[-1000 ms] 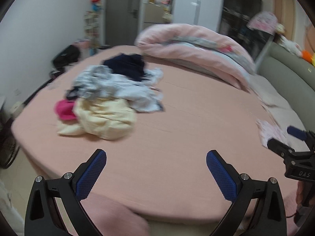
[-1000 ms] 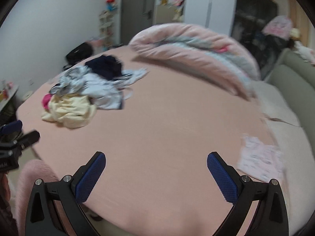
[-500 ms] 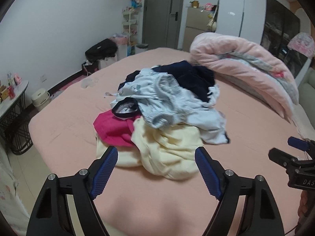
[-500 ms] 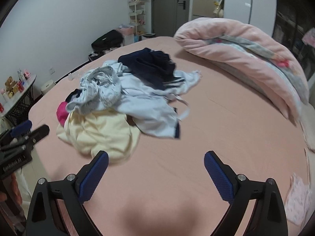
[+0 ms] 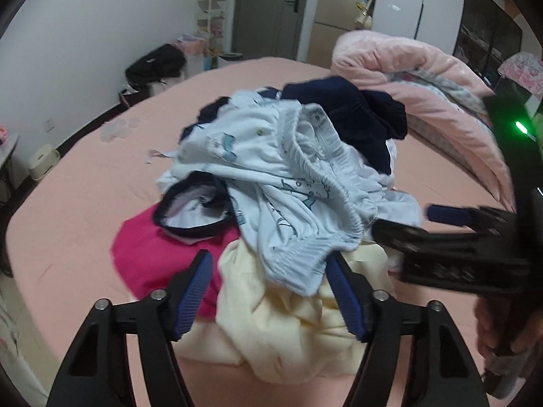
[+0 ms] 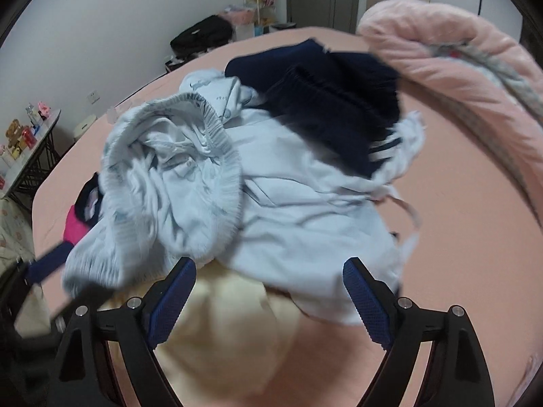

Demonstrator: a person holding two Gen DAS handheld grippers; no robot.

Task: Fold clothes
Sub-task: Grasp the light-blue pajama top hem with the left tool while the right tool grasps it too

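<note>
A pile of clothes lies on the pink bed (image 5: pixel 85 203). On top are pale blue printed trousers (image 5: pixel 292 176) with an elastic waistband, also in the right wrist view (image 6: pixel 169 183). Under them are a cream garment (image 5: pixel 281 322), a magenta garment (image 5: pixel 152 254) and a dark navy garment (image 5: pixel 356 118). My left gripper (image 5: pixel 268 291) is open, its fingers either side of the trousers' lower edge over the cream garment. My right gripper (image 6: pixel 268 302) is open over the cream garment (image 6: pixel 220 339) and a pale blue top (image 6: pixel 305 203). It shows at the right of the left wrist view (image 5: pixel 441 230).
A rolled pink duvet (image 5: pixel 424 84) lies along the far right of the bed. A black bag (image 5: pixel 156 64) and shelves (image 5: pixel 210 17) stand by the far wall. A small table (image 6: pixel 27 149) with bottles stands left of the bed.
Both grippers have moved in close to the clothes pile, which now fills both views. The right gripper has come up beside the left. Both stay open.
</note>
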